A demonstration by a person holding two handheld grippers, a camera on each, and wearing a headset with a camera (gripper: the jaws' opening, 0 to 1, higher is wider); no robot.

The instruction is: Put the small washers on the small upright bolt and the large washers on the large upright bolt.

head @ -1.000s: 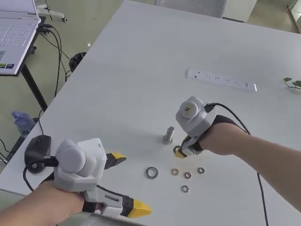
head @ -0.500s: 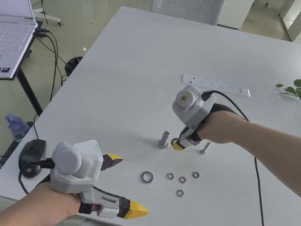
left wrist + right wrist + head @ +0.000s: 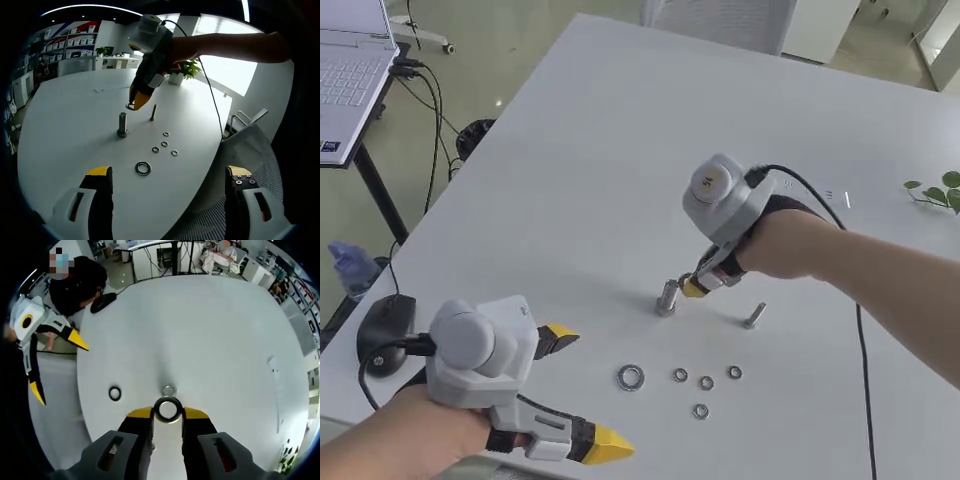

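My right gripper (image 3: 694, 288) is shut on a large steel washer (image 3: 167, 409), held flat just above the head of the large upright bolt (image 3: 667, 298) (image 3: 168, 390). The small bolt (image 3: 754, 316) stands a little to the right of it. Another large washer (image 3: 631, 377) and several small washers (image 3: 706, 382) lie on the white table (image 3: 570, 180) nearer to me. My left gripper (image 3: 585, 390) hovers open and empty at the near left edge. In its own view the left gripper (image 3: 168, 175) faces the bolts and the loose large washer (image 3: 143, 168).
A laptop (image 3: 350, 60) sits on a side stand at the far left, with a mouse (image 3: 380, 335) and cables below it. A plant sprig (image 3: 935, 190) lies at the right edge. The table's near edge runs just under my left gripper.
The right gripper has risen from the table beside the bolts, carrying the large washer up and left until it hangs over the large bolt. The left gripper stays put.
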